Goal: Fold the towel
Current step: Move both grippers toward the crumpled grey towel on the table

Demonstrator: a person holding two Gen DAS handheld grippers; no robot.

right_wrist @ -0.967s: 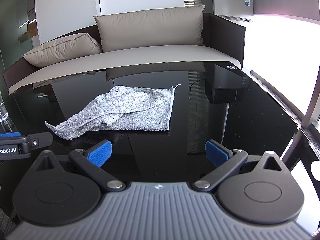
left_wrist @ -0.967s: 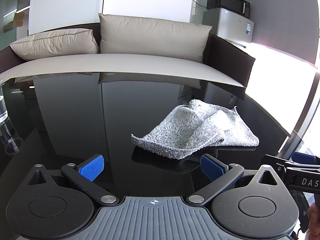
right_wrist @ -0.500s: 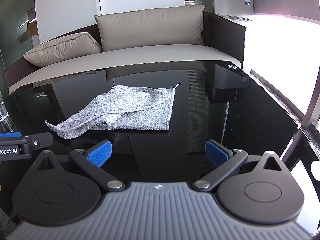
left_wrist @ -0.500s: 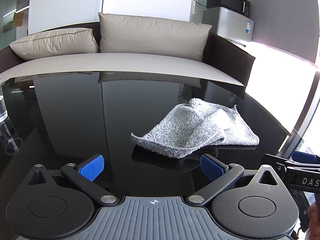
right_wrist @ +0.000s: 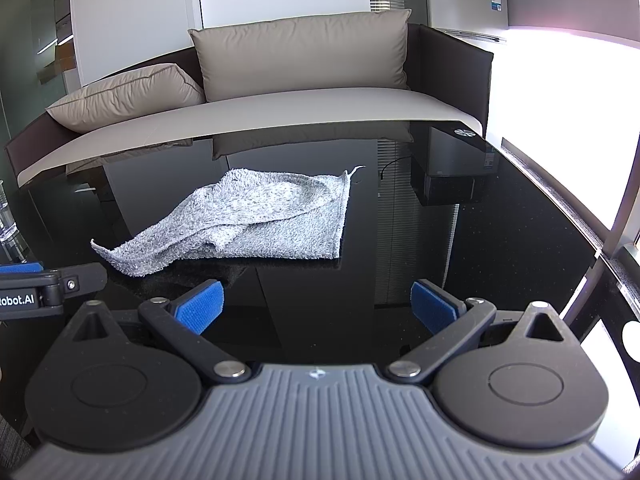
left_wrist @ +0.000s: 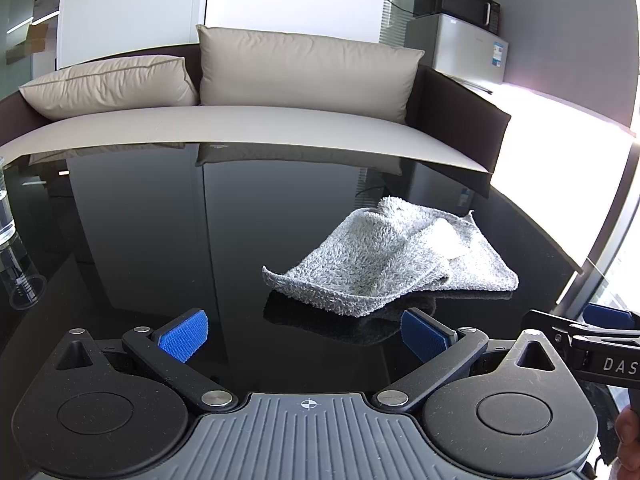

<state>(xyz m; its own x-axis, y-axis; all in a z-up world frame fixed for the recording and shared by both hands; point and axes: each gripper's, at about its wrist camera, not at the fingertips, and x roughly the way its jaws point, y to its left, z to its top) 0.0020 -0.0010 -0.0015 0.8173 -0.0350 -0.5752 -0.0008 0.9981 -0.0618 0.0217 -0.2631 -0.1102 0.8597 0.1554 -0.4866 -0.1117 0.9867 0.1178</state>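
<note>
A grey terry towel (left_wrist: 390, 258) lies crumpled on the black glossy table (left_wrist: 168, 232), partly folded over itself, with one corner curling up toward me. In the right wrist view the towel (right_wrist: 256, 220) sits ahead and to the left. My left gripper (left_wrist: 304, 334) is open just short of the towel's near edge, its right blue pad close to the cloth. My right gripper (right_wrist: 318, 306) is open too, with only bare table between its pads. Each gripper shows at the edge of the other's view.
A beige sofa (left_wrist: 256, 120) with cushions runs along the table's far edge. A clear glass (left_wrist: 8, 216) stands at the far left. The table's right edge (right_wrist: 568, 216) borders a bright window. A small fridge and microwave (left_wrist: 460, 28) stand behind.
</note>
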